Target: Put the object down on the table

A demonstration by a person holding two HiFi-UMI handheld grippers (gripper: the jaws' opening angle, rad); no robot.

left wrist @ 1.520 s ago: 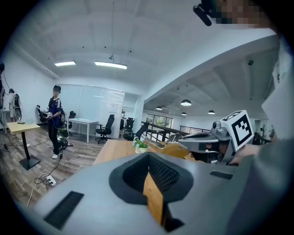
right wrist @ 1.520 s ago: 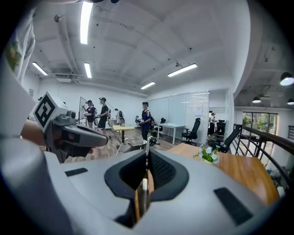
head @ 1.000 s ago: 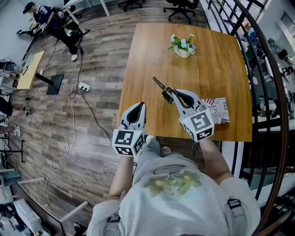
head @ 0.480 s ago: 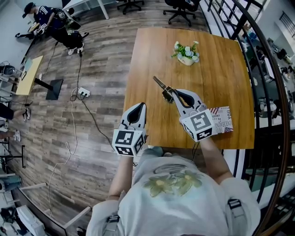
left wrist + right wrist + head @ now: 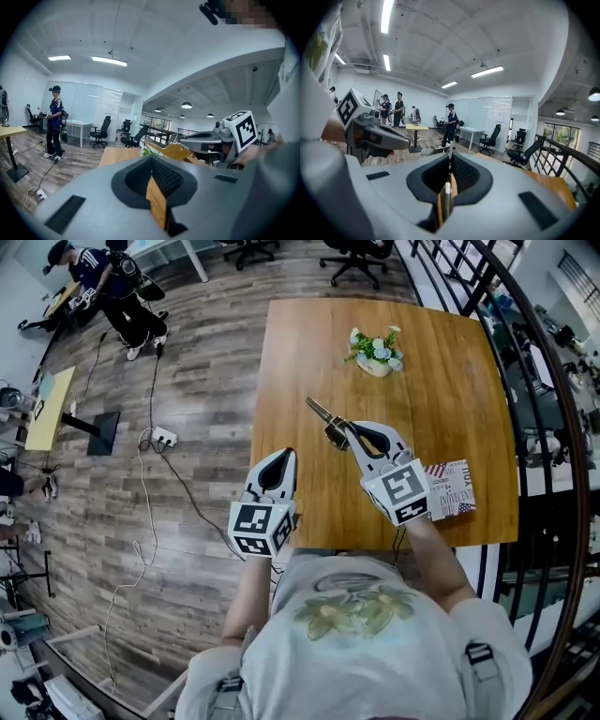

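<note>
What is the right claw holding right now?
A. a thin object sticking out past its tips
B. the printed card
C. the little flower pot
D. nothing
A: the right claw is shut on the thin object, while the flower pot and the printed card sit on the table, apart from it.

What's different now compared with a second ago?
The person stepped nearer the table, so both tools now reach slightly farther over it. Nothing was grabbed or released: the right tool still clamps the thin object, the left tool stays shut and empty. The plant and booklet kept their places.
</note>
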